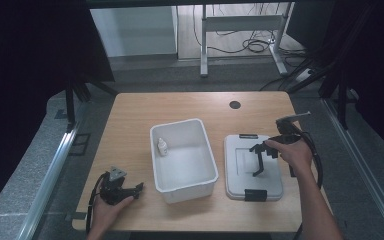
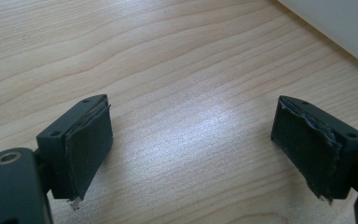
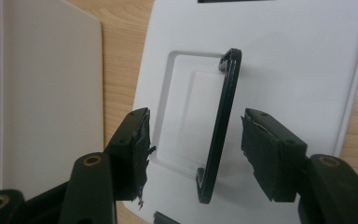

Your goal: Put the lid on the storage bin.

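Note:
A white lid (image 1: 270, 175) with black clips lies flat on the table, right of an open white bin (image 1: 177, 124). Its black wire handle (image 1: 258, 161) stands raised. My right gripper (image 1: 260, 150) hovers over the lid with a jaw on each side of the handle (image 3: 221, 126). In the right gripper view there is a gap between each pad and the wire, so the right gripper (image 3: 198, 128) is open. A small white bottle (image 1: 162, 146) sits inside the bin at its left wall. My left gripper (image 1: 139, 189) rests open at the table's near left, nothing between its fingers (image 2: 91, 144).
The wooden table (image 1: 130, 115) has a round black cable hole (image 1: 235, 105) at the back. The bin's outer wall (image 2: 345, 23) shows at the top right of the left gripper view. Beyond the table stand a desk frame and loose cables (image 1: 252, 45).

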`<state>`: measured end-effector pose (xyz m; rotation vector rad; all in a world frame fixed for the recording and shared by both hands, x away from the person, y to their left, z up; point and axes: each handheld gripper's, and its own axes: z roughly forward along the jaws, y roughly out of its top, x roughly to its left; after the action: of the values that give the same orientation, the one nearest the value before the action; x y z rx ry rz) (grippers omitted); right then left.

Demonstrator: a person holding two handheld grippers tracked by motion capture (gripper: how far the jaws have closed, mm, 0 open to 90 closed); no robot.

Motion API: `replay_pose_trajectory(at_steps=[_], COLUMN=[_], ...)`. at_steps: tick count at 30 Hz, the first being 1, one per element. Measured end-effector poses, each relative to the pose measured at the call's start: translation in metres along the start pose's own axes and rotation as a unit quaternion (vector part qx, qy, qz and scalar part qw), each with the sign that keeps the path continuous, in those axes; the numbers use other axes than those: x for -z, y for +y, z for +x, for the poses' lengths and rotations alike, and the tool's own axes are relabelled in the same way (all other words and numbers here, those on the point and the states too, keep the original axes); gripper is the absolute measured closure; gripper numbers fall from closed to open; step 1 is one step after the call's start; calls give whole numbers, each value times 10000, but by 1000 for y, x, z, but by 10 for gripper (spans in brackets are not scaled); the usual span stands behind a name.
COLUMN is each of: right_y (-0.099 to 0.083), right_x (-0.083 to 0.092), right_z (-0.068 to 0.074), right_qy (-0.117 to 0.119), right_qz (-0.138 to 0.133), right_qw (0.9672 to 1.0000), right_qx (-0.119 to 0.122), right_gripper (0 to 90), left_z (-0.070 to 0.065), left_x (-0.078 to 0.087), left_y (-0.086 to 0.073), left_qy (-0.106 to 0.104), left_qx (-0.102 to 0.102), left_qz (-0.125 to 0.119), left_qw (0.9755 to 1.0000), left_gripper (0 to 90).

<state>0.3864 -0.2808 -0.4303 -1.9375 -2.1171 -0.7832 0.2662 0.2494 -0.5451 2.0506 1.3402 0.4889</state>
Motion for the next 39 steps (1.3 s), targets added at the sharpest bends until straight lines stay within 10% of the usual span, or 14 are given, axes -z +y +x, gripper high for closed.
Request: replay_pose_trajectory(at_steps=[39], right_y=[3], right_x=[-32], right_z=[-10], right_qy=[-207], right_qz=[765], right_qw=[9952], right_qx=[-580], right_gripper=[801], left_z=[0], left_x=[0], left_y=[0], left_qy=[-6], left_qx=[-5], left_qz=[-3], left_qw=[10000], left_gripper=[124])
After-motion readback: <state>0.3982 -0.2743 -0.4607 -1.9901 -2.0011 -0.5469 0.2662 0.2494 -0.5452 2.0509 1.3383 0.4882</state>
